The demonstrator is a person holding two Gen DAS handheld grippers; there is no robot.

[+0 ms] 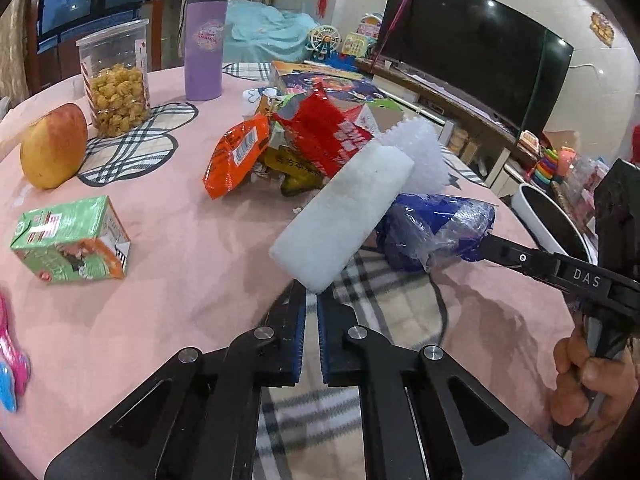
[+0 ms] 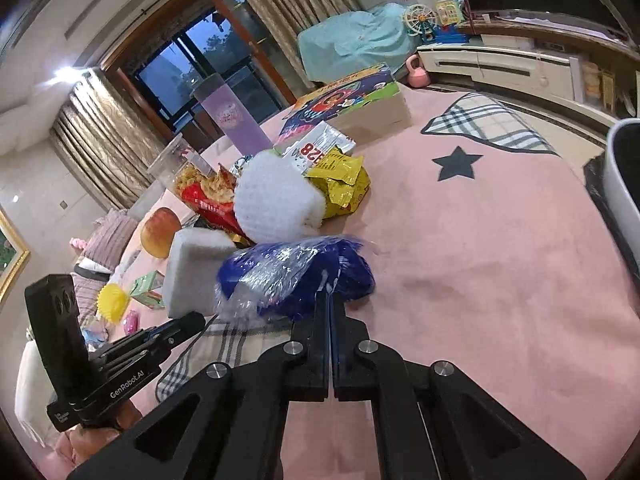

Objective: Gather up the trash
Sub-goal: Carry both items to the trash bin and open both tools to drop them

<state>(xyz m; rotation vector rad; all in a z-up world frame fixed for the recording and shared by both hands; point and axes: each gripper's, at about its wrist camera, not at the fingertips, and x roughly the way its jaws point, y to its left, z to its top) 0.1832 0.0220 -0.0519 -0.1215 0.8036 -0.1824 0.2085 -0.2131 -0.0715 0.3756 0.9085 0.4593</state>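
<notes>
Here, two hand-held grippers, left point(image 1: 311, 300) clamping one foam block point(image 1: 344, 216), right point(image 2: 331, 300) one blue bag point(image 2: 296, 276).

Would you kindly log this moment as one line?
left gripper: shut on white foam block | right gripper: shut on blue plastic bag | both lifted above pink tablecloth

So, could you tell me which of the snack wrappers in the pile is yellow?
The crinkled yellow wrapper beside the white foam netting; the others are orange or red.
</notes>
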